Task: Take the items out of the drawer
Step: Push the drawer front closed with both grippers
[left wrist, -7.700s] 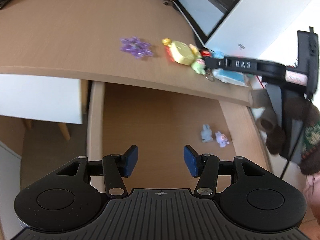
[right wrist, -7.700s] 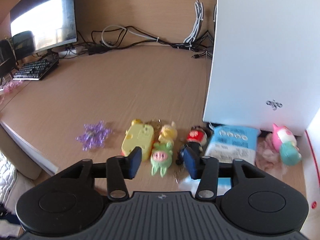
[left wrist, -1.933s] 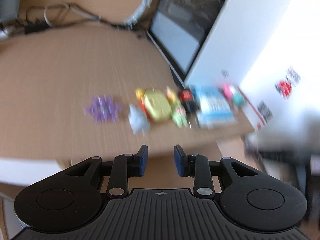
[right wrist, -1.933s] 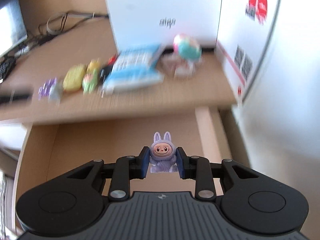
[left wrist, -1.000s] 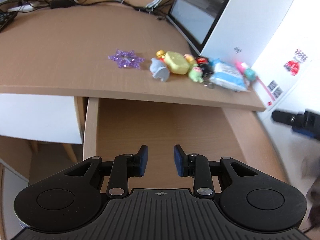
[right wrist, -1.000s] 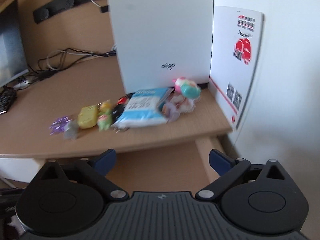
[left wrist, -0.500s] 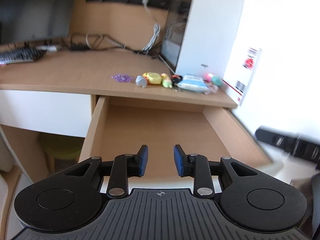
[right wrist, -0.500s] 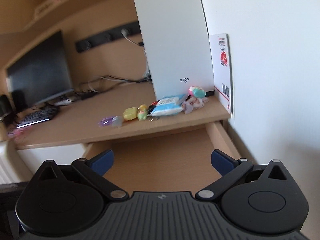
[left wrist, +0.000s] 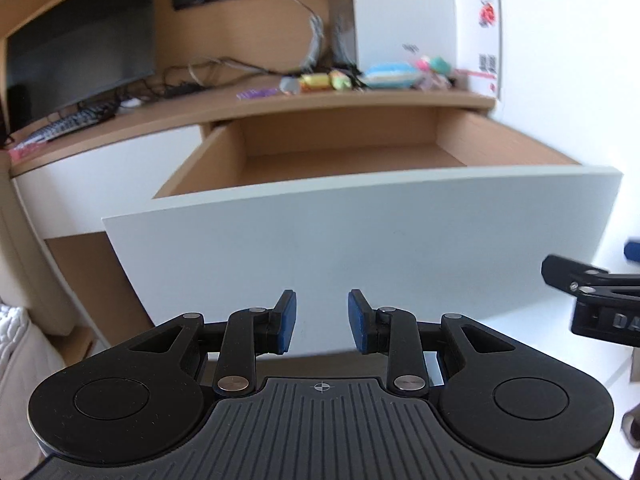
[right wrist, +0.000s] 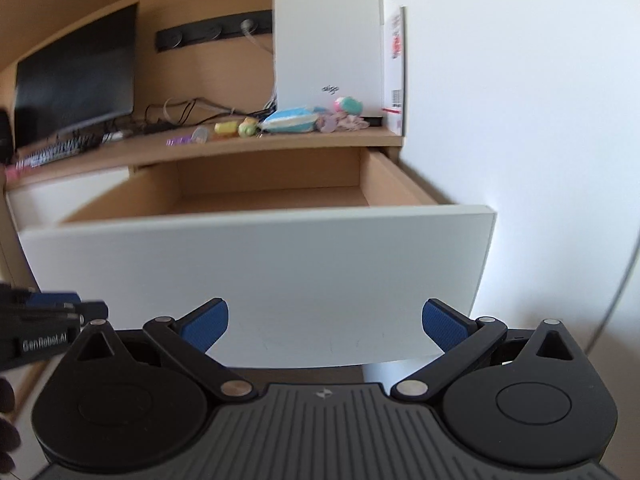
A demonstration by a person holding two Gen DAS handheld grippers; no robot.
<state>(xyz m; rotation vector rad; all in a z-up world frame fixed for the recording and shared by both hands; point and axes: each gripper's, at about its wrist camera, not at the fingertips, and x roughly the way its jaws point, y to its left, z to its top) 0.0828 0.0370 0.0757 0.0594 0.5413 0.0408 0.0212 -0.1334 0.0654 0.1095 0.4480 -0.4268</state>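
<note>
Left gripper was partly spread and right gripper spread wide, blue ribbed pads bare, both just before the drawer. The drawer stood pulled out toward the cameras, long axis left-right, with a flat matte white front and tan wood-grain walls. Beyond, the desk held small blurred toys before a white case marked "aigo".
</note>
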